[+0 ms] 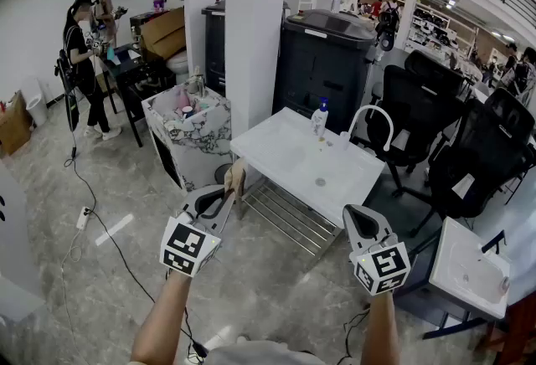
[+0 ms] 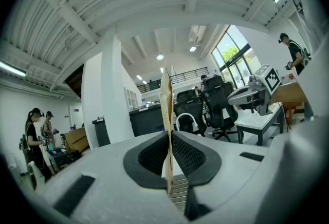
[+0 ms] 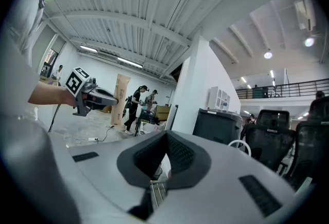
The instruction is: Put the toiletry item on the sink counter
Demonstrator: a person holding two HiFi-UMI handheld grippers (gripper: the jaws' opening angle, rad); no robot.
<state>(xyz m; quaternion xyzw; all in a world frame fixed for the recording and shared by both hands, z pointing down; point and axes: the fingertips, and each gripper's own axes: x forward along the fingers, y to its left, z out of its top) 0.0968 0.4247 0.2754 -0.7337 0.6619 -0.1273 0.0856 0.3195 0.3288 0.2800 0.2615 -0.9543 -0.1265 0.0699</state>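
Left gripper [image 1: 228, 190]: pinching the toiletry item [image 1: 235, 177], a thin flat beige packet. In the left gripper view the packet [image 2: 166, 115] stands upright and edge-on between the pads, rising above them.
Toiletry item location: in the air just off the near left corner of the sink counter [image 1: 272, 146]; not on it.
Right gripper [image 1: 356, 218]: jaws pressed together with nothing between them [image 3: 165, 153]; held off the near right edge of the sink counter.
Floor [image 1: 109, 271]: grey, marbled; a cable and a power strip [image 1: 84, 218] lie left of the sink counter.
Sink counter: white, rectangular, with a drain [image 1: 320, 182] in its basin and a slatted metal rack [image 1: 285, 221] beneath.
Second sink [image 1: 469, 271]: white, to the right of the sink counter, nearer the camera.
Counter far edge: a clear bottle [image 1: 319, 118] with a blue cap stands beside a white arched faucet [image 1: 369, 115].
Marble-pattern box [image 1: 188, 133]: left of the sink counter, small items inside.
Office chairs [image 1: 477, 154]: black, right of the sink counter.
White pillar [image 1: 251, 28]: behind the sink counter's left end.
Black bin [image 1: 327, 58]: behind the sink counter.
People [image 1: 84, 62]: two, far left of the sink counter, at a dark table.
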